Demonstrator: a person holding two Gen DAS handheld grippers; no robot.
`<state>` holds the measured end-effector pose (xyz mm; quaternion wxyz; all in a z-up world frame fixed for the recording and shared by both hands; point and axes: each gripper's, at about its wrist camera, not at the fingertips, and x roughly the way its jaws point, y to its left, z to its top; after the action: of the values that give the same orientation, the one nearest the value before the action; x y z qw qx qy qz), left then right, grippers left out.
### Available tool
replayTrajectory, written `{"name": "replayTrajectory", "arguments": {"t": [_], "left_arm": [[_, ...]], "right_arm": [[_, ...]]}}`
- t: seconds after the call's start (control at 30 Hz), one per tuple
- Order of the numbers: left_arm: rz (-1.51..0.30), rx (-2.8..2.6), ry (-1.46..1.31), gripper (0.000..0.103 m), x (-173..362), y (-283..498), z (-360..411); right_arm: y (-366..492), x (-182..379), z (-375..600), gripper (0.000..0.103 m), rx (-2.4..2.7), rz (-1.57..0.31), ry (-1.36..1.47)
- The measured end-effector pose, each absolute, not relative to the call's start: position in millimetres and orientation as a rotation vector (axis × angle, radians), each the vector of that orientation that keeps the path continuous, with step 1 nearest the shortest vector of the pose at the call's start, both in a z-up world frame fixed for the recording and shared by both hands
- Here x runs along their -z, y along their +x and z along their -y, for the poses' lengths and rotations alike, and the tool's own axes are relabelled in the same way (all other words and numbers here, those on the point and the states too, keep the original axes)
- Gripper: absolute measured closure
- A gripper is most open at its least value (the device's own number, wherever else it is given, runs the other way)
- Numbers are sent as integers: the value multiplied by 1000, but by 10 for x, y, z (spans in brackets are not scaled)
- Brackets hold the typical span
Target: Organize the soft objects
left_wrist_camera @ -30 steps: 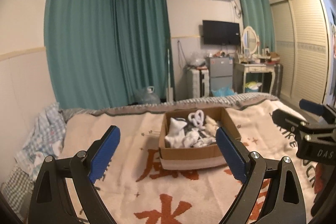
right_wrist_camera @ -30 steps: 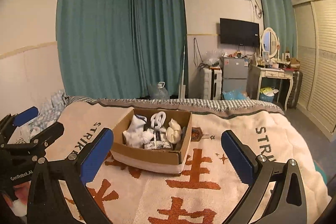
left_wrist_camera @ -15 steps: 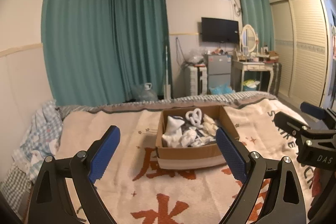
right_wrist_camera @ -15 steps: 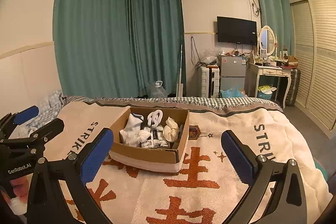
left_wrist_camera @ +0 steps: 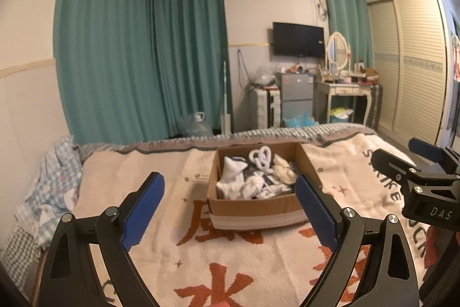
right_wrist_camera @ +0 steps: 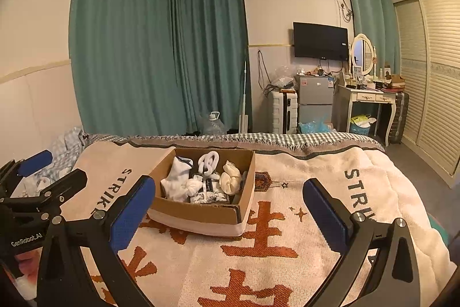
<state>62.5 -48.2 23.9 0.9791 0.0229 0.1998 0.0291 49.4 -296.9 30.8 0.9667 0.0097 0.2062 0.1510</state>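
Note:
A cardboard box (left_wrist_camera: 256, 209) (right_wrist_camera: 198, 213) sits on a cream blanket with orange characters. It holds several soft items: a white sock (left_wrist_camera: 231, 176) (right_wrist_camera: 176, 177), a white twisted ring piece (left_wrist_camera: 260, 157) (right_wrist_camera: 208, 161), a cream bundle (left_wrist_camera: 283, 171) (right_wrist_camera: 230, 180) and patterned cloth (right_wrist_camera: 208, 194). My left gripper (left_wrist_camera: 230, 207) is open and empty, held above the blanket in front of the box. My right gripper (right_wrist_camera: 230, 213) is open and empty, to the right of the box. Each gripper shows at the edge of the other's view.
The blanket (right_wrist_camera: 273, 249) covers a bed. A checked cloth pile (left_wrist_camera: 49, 186) lies at the bed's left side. Beyond the bed stand teal curtains (right_wrist_camera: 161, 53), a water jug (right_wrist_camera: 212, 123), a small fridge (right_wrist_camera: 314, 98), a dressing table (right_wrist_camera: 365, 97) and a wardrobe (left_wrist_camera: 414, 62).
Both views have shifted a little; the box sits slightly lower and to the left in each. Both grippers stay open and empty.

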Motion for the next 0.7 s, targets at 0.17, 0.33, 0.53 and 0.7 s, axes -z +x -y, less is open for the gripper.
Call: {"name": "replayTrajectory", "arguments": {"t": [0.17,0.33,0.53,0.7], "left_arm": [[-395,-56,52,9,-227,617,478],[-399,-50,49,9,-216,621,479],[-400,-51,42,9,-215,620,460],[-407,-43,32,9,-215,625,451]], "right_arm": [[510,-303,2982,0,-293,-424,24],[506,-298,2987,0,-291,-422,27],[507,-292,2980,0,-292,-427,19],[515,-283,2964,0,-294,-433,18]]}}
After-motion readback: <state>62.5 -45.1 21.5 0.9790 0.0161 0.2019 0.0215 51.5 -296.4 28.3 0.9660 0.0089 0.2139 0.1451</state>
